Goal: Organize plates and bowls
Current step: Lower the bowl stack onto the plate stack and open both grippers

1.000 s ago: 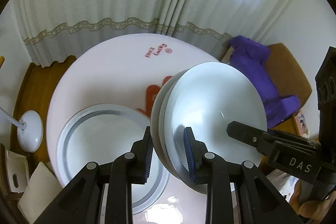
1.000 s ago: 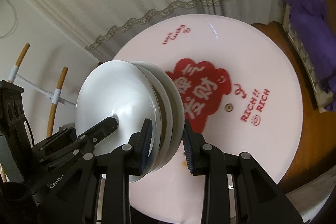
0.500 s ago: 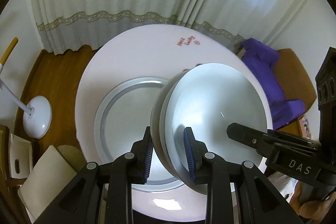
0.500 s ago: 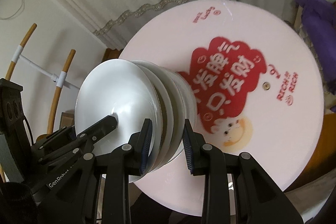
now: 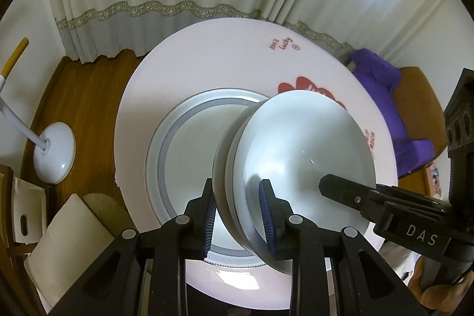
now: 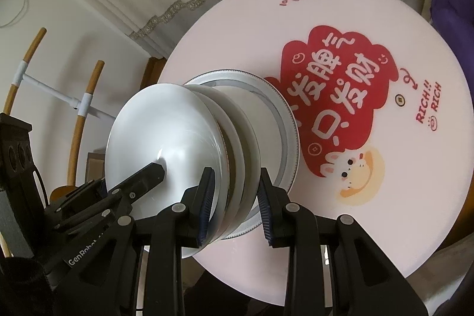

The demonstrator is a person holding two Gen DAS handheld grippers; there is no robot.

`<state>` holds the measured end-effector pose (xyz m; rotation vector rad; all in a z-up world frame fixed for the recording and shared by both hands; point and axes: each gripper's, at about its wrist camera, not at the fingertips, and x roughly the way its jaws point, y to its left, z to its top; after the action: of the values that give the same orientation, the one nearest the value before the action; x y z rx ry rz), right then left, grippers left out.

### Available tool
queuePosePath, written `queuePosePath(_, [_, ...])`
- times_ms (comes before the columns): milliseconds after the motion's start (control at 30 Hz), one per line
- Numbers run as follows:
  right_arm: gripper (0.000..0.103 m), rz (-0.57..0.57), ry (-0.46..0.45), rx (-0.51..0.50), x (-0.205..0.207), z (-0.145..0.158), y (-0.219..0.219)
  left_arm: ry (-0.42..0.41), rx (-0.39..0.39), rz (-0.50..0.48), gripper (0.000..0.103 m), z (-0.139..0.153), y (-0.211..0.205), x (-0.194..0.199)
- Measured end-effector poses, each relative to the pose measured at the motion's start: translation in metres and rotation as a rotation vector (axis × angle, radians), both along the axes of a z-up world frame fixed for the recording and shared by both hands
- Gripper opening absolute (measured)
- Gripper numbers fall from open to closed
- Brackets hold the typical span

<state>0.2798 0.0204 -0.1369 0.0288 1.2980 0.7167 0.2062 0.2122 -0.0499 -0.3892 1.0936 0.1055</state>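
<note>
Bowl stack: I have a nested stack of white bowls (image 5: 296,162) carried on edge between my two tools, rims facing sideways, hanging just above the plate.
Left hand-held gripper (image 5: 240,215): clamped on the stack's near rim, blue ribbed pads pressing both sides.
Right hand-held gripper (image 6: 234,206): the left pad presses the outer bowl; the right pad seems to stand a little off the innermost rim, though the view is too foreshortened for me to be sure, so I read it as gripping the stack.
Plate: a wide white plate (image 5: 183,138) with a grey band and a finely beaded edge lies flat on the counter, directly beyond and below both sets of fingertips.
Step in hand: I judge this as bringing the bowls over the plate to set them down on it.
Next move: it calls for tipping the stack from edge-on to base-down, centring it on the plate, then letting go with both tools together.
Materials: glazed ceramic, smooth and glossy, likely slippery under the pads.
Counter: a round pale pink counter (image 6: 370,212) with a red cartoon print, beyond the plate.
</note>
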Motion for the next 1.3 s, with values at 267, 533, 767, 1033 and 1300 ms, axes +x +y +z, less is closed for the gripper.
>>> queuePosePath(267, [0.029, 0.01, 0.028, -0.013, 0.008, -0.012, 0.01, 0.023, -0.01, 0.011, 0.024, -0.013, 0.001, 0.026])
queuePosePath(533, [0.029, 0.011, 0.04, -0.022, 0.013, -0.015, 0.015, 0.029, -0.025, 0.012, 0.024, -0.023, 0.011, 0.035])
queuePosePath(767, [0.032, 0.028, 0.034, -0.035, 0.015, -0.014, 0.023, 0.02, -0.049, 0.023, 0.026, -0.029, 0.018, 0.037])
queuePosePath(1033, [0.051, 0.001, -0.061, -0.051, 0.008, -0.005, 0.021, -0.072, 0.052, 0.05, 0.043, -0.019, 0.019, 0.024])
queuePosePath(1300, [0.064, -0.131, -0.227, 0.023, -0.035, 0.021, -0.031, -0.36, 0.216, 0.02, 0.081, 0.019, -0.002, -0.042])
